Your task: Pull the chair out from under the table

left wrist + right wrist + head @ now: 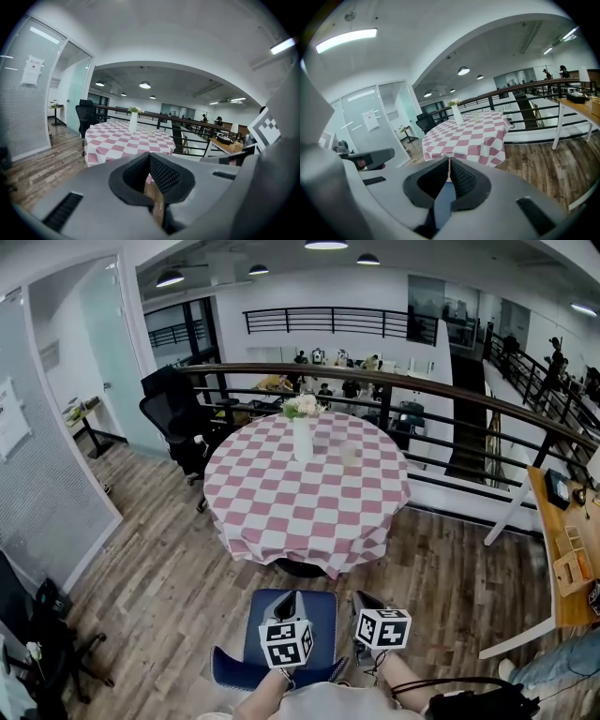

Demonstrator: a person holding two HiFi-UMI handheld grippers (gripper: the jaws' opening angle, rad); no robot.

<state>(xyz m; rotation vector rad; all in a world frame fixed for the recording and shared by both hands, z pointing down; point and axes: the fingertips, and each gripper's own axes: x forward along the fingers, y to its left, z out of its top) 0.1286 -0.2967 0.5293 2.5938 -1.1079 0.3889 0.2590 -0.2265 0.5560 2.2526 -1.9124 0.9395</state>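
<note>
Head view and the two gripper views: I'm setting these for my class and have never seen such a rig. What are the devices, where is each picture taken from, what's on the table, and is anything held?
A person holds a two-jaw tool in each hand: the left gripper and the right gripper. The head view comes from a camera on the person's head, looking down; the other two cameras ride on the grippers, looking along their jaws. On the table stand a vase and a cup. Both grippers are shut and empty, above the blue chair.
</note>
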